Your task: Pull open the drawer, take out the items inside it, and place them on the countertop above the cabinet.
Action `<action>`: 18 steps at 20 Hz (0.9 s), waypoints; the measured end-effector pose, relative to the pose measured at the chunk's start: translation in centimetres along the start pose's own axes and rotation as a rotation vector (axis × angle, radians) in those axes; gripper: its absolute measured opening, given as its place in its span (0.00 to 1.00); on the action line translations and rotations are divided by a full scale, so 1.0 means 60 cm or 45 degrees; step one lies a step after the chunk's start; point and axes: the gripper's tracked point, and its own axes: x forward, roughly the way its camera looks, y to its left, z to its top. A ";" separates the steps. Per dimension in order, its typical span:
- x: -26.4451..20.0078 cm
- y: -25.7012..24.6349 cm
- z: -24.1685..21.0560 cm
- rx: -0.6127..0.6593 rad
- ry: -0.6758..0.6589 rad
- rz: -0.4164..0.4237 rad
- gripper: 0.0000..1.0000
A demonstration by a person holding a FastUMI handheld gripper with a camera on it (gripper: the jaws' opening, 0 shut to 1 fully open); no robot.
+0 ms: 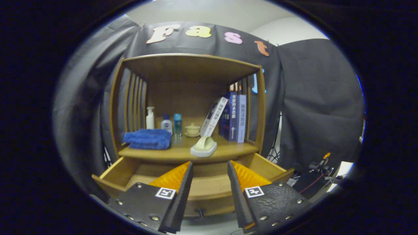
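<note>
The wooden drawer (114,169) of the cabinet stands pulled out under the countertop (163,152); its inside shows bare wood where I can see it, and my fingers hide part of it. On the countertop's front edge lies a pale green and white item (204,146), just beyond my fingers. A folded blue towel (148,138) rests on the countertop to its left. My gripper (210,168) hovers above the drawer, open, with nothing between its fingers. The drawer's small knob (200,212) shows below, between the fingers.
At the back of the shelf stand a white pump bottle (150,118), two small bottles (172,124), a small lidded cup (192,130) and several books (232,116). Slatted sides and a wooden top enclose the shelf. Tripod legs and cables (313,173) lie right of the cabinet.
</note>
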 end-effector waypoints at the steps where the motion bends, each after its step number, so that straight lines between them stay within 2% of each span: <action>1: -0.006 -0.002 -0.024 -0.020 0.034 -0.004 0.63; 8: -0.021 0.013 -0.117 0.052 0.151 0.048 0.77; 18: 0.003 0.034 -0.187 0.161 0.241 0.110 0.78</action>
